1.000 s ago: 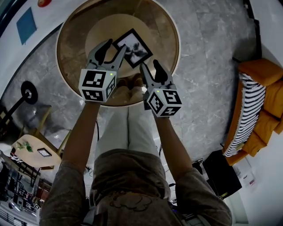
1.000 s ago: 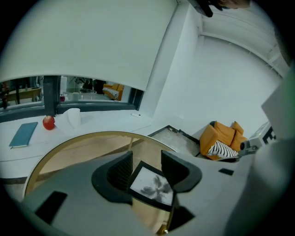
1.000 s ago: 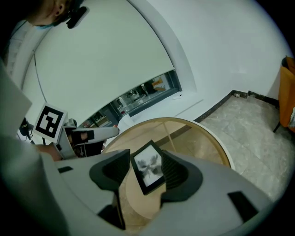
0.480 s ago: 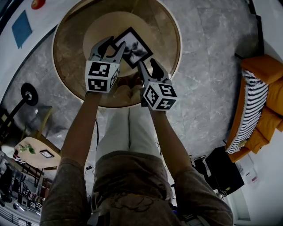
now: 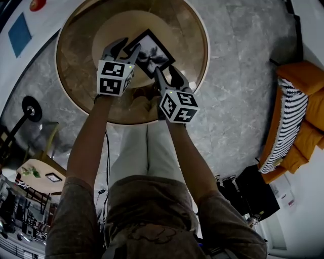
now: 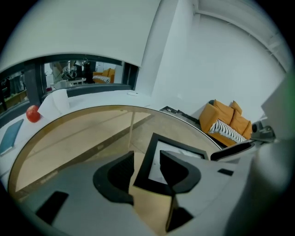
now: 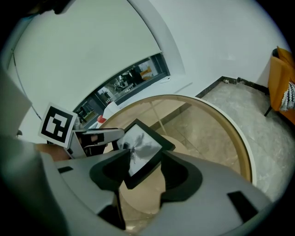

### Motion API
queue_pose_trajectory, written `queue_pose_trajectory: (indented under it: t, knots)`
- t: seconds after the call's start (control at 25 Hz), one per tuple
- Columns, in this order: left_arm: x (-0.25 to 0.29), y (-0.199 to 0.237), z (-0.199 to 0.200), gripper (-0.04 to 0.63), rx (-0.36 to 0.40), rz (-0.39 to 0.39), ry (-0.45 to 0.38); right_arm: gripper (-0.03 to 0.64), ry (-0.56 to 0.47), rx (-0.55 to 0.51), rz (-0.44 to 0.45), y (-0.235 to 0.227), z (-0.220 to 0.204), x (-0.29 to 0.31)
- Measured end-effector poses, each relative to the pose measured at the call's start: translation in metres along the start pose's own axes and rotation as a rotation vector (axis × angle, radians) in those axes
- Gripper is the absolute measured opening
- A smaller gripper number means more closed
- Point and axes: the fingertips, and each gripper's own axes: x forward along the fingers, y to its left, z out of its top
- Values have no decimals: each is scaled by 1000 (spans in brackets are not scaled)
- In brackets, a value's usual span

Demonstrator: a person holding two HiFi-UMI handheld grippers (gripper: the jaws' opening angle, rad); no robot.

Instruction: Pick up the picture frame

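Note:
A black picture frame point(image 5: 150, 53) with a grey print lies flat on the round glass table point(image 5: 192, 30), over its pale wooden base. My left gripper point(image 5: 123, 49) hovers at the frame's left corner, jaws open. In the left gripper view that corner of the frame point(image 6: 152, 161) shows between the fingers point(image 6: 115, 177), which do not press it. My right gripper point(image 5: 167, 76) is open at the frame's near corner. Seen from the right gripper view, the frame point(image 7: 143, 147) shows in the gap of the right gripper point(image 7: 144, 177), untouched.
An orange sofa with a striped cushion point(image 5: 296, 116) stands on the right on the marble floor. A red object point(image 5: 36, 5) and a blue sheet point(image 5: 19, 34) lie on the white ledge behind the table. A black stand base point(image 5: 31, 109) and a small side table point(image 5: 38, 174) are at the left.
Both grippers have sunk and come closer to the picture frame, so its corners now sit between their jaws. The frame has not moved.

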Motion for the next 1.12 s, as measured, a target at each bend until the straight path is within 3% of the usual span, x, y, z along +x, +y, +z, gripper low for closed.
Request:
queue_pose_trajectory:
  t: [0.64, 1.12]
  knots:
    - [7, -6, -5, 178, 27, -39, -1, 198, 22, 13, -67, -8, -8, 2]
    - [9, -7, -3, 176, 23, -49, 14, 196, 51, 43, -67, -13, -14, 10]
